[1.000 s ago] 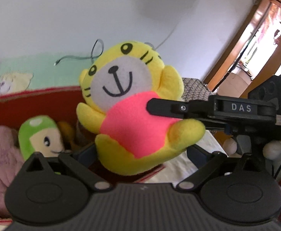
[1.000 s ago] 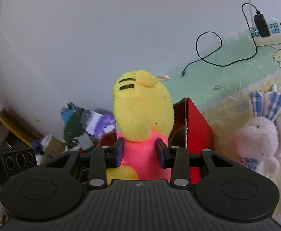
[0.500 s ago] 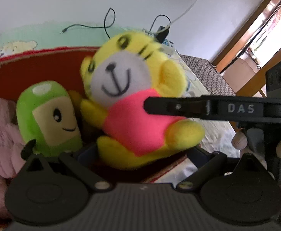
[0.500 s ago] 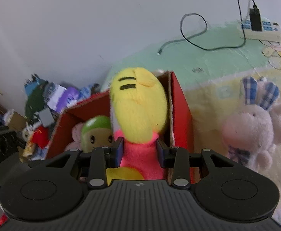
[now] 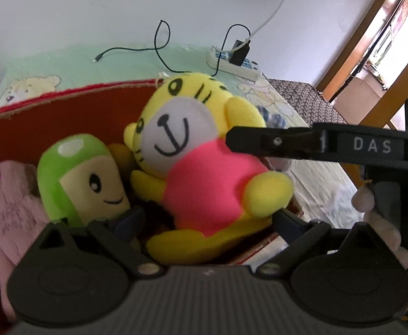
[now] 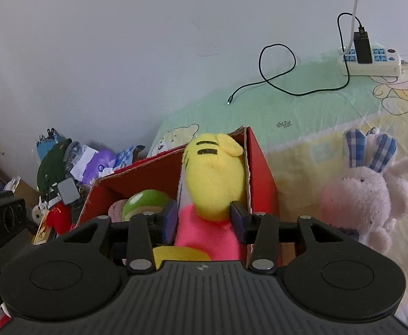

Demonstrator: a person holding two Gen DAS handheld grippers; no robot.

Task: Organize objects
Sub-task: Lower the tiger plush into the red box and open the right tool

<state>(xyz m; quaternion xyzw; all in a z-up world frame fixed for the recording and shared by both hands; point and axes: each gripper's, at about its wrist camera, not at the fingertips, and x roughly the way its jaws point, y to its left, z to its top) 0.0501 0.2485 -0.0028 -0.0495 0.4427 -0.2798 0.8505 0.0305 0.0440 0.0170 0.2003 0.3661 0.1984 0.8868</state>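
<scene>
A yellow tiger plush in a pink shirt (image 5: 204,162) sits low inside the red cardboard box (image 5: 50,117), next to a green plush (image 5: 83,173) and a pink plush (image 5: 11,203). My right gripper (image 6: 204,217) has its jaws spread a little; the pads (image 6: 170,217) flank the plush's pink body (image 6: 206,234) and barely touch it. In the left wrist view the right gripper's finger (image 5: 273,142) lies across the plush. My left gripper (image 5: 206,220) is open and empty, hovering just before the box.
A pink rabbit plush with checked ears (image 6: 363,192) sits on the bed sheet right of the box (image 6: 262,173). A power strip (image 6: 371,61) and a black cable (image 6: 276,72) lie by the wall. Clutter (image 6: 64,173) lies on the floor to the left.
The right gripper lowered the tiger plush into the box beside the green plush, and its jaws have spread apart. The left gripper stayed open.
</scene>
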